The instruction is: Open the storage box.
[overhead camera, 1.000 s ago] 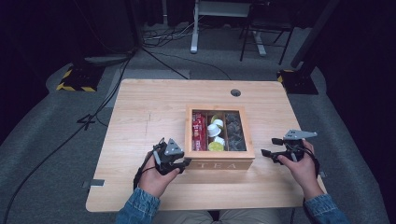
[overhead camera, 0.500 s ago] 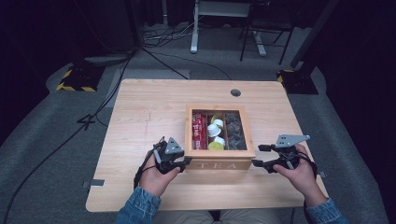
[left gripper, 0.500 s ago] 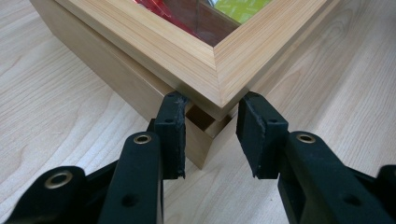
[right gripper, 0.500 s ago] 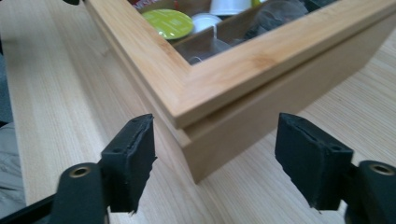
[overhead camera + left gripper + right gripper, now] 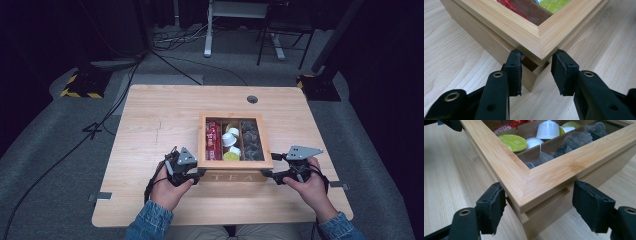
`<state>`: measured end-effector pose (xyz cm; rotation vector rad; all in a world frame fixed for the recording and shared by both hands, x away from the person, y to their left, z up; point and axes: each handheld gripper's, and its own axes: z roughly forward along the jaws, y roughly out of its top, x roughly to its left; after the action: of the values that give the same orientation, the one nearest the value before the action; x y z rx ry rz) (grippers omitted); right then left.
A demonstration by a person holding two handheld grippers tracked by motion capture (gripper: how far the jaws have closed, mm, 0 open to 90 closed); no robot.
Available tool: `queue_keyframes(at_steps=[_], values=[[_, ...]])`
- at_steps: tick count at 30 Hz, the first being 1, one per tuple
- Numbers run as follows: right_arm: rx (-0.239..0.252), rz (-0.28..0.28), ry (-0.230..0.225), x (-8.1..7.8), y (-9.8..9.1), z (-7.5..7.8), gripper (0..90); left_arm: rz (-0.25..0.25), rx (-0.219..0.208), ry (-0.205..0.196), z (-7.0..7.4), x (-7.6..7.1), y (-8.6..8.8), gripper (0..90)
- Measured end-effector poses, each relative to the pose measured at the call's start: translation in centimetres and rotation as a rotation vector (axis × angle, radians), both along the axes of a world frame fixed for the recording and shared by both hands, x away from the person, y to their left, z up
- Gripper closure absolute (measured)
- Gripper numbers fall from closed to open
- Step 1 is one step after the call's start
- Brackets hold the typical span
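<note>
The left gripper (image 5: 198,173) is clamped narrow on the near-left corner of the wooden tea box (image 5: 235,176), which sits near the middle of the table (image 5: 150,115). The right gripper (image 5: 266,174), whose jaws have just been opening, stands wide around the near-right corner, pads apart from the wood. To lift the glass-paned lid (image 5: 506,167) cleanly, it should probably close under the lid's edge level with the left.

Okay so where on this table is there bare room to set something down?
The pale wooden table is bare left of the lidded wooden tea box, along the far edge beside the round cable hole, and right of the box. The near edge is crowded: both tongs flank the box's front corners.
</note>
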<state>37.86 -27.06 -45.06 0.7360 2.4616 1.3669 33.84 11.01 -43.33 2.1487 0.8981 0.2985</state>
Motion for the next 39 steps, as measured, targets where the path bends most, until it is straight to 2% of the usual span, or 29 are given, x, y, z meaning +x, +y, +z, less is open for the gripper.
queue_keyframes(at_steps=[6,7,8,14,21,25,32,36,39], values=[[0.017,-0.012,-0.026,-0.1,0.1,0.1,24.9,0.006,-0.020,-0.025,0.0,0.0,0.0,60.1],[0.004,-0.026,-0.054,-0.2,0.1,0.3,25.1,0.006,-0.023,-0.031,0.1,0.0,0.0,59.8],[0.004,-0.026,-0.054,-0.2,0.1,0.3,25.1,0.007,-0.029,-0.039,0.0,0.0,0.0,59.8],[-0.009,-0.029,-0.121,-0.4,0.1,1.0,25.1,0.013,-0.052,-0.085,0.1,0.0,0.2,57.6],[-0.016,-0.018,-0.132,-0.3,0.1,1.5,24.7,0.025,-0.072,-0.111,0.2,0.0,0.4,52.8],[-0.023,-0.012,-0.142,-0.2,0.1,2.0,24.4,0.053,-0.085,-0.120,0.3,-0.2,1.1,47.7],[-0.005,0.003,-0.158,0.3,0.1,3.3,23.8,0.137,-0.035,-0.112,0.1,-0.9,3.3,40.2],[0.000,0.014,-0.160,0.8,0.1,4.2,23.7,0.191,0.025,-0.112,-0.6,-1.0,4.8,36.2],[0.008,0.013,-0.152,1.1,0.2,4.8,23.7,0.225,0.095,-0.119,-1.2,-1.0,5.9,34.5]])
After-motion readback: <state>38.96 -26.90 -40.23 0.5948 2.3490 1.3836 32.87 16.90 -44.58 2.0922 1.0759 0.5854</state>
